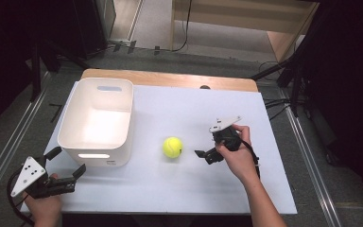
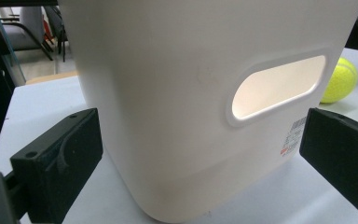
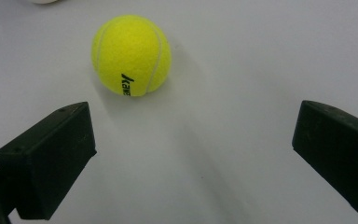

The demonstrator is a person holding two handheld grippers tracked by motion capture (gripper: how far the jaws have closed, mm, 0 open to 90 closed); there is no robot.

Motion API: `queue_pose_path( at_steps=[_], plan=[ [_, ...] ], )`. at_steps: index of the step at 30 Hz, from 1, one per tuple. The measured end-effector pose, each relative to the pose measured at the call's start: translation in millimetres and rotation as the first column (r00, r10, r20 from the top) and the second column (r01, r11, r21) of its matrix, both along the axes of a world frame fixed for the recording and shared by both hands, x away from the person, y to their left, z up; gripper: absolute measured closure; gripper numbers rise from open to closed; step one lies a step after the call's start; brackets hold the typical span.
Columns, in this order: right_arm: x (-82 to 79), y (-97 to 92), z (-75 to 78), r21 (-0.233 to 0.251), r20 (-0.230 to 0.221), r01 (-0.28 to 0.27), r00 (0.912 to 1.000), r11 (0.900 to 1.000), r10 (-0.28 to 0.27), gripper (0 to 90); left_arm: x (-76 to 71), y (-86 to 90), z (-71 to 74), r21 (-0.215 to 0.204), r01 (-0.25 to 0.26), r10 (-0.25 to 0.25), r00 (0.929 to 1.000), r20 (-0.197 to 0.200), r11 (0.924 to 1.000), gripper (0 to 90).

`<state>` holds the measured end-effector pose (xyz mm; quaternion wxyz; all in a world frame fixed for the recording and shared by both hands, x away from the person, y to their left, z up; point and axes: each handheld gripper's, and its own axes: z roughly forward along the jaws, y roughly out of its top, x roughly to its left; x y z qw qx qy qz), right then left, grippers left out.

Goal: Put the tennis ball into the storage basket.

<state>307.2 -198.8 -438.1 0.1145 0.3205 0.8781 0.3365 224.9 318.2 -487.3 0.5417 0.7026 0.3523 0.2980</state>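
Gaping wide, empty: left gripper (image 1: 68, 166); right gripper (image 1: 207, 147).

The left black two-jaw tongs (image 1: 66, 163), topped by a grey three-cornered plate, sat low at the near left in the person's left hand (image 1: 45, 205), jaws spread wide. The right black tongs (image 1: 203, 153), gripped by the right hand (image 1: 236, 153), pointed leftward, jaws likewise wide apart, holding nothing.

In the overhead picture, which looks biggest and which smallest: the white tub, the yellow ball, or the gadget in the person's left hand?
In the high view, largest to smallest:
1. White plastic bin, by far.
2. Left gripper, though it sits nearer the camera, which may enlarge it.
3. Tennis ball, clearly smallest.
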Motion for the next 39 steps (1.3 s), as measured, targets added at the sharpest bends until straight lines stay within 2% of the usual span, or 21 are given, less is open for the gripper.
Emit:
queue_pose_path(
  at_steps=[13,18,24,31,39],
  plan=[
    [13.4,25.4,1.4,-0.079,-0.030,-0.063,0.9977,0.9949,0.060,0.0,0.4,-1.0,-0.4,-0.003,0.001,-0.001,1.0000,0.001,1.0000,0.0],
    [15.5,34.1,5.3,-0.088,-0.021,-0.086,0.9962,0.9924,0.085,1.3,0.1,-1.3,-0.4,-0.002,0.000,0.000,1.0000,0.000,1.0000,0.0],
    [19.1,43.5,5.2,-0.098,-0.039,-0.110,0.9935,0.9891,0.107,1.7,0.2,-1.3,-0.3,0.000,0.003,-0.003,1.0000,0.001,1.0000,0.0],
    [22.8,57.2,0.6,-0.125,-0.084,-0.162,0.9847,0.9789,0.152,1.6,0.3,-1.0,-0.3,-0.002,0.000,0.000,1.0000,0.000,1.0000,0.0],
    [27.3,71.3,-4.3,-0.172,-0.110,-0.174,0.9815,0.9695,0.157,1.5,0.3,-0.7,-0.1,-0.004,0.000,0.000,1.0000,-0.001,1.0000,0.0]
  ],
)
